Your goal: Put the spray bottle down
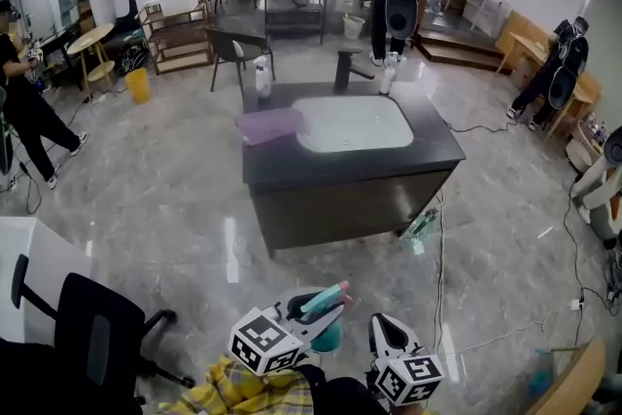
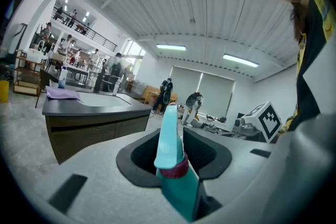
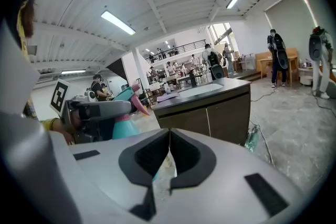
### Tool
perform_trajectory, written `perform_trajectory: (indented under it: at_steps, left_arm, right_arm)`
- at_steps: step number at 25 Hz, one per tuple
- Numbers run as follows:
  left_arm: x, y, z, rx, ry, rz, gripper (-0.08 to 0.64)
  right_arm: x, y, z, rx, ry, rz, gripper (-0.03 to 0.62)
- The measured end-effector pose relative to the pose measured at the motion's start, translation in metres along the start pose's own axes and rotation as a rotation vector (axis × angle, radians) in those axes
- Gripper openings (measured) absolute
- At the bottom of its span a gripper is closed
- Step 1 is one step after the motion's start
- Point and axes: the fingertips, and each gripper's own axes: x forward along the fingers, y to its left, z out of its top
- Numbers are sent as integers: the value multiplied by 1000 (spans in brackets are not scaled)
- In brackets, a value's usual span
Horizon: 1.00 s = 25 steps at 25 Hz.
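Note:
A teal spray bottle (image 1: 328, 335) with a pink trigger and magenta collar is clamped by the neck in my left gripper (image 1: 324, 305), low in the head view. In the left gripper view the bottle (image 2: 170, 152) stands upright between the dark pads, nozzle pointing ahead. My right gripper (image 1: 385, 324) is just to its right, its pads meeting at the tips (image 3: 168, 136) with nothing between them. The right gripper view also catches the bottle (image 3: 124, 113) at the left. Ahead stands a dark sink counter (image 1: 428, 149) with a white basin (image 1: 352, 123).
On the counter lie a purple cloth (image 1: 269, 124), a black faucet (image 1: 344, 69) and two small bottles (image 1: 262, 78). Another bottle (image 1: 420, 226) lies on the floor by the cabinet, with cables nearby. A black office chair (image 1: 92, 335) stands at my left. People stand around the room.

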Motion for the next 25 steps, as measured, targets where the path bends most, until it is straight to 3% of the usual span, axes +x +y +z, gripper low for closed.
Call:
perform_trajectory:
  at_steps: [9, 17, 25]
  left_arm:
    - [29, 27, 4, -17, 24, 31, 116]
    - [99, 37, 33, 7, 17, 84, 117]
    - [193, 23, 67, 42, 5, 88, 116]
  right_arm:
    - [29, -26, 16, -12, 22, 26, 6]
    - [54, -91, 58, -38, -7, 90, 6]
    - [57, -178, 101, -56, -34, 118, 6]
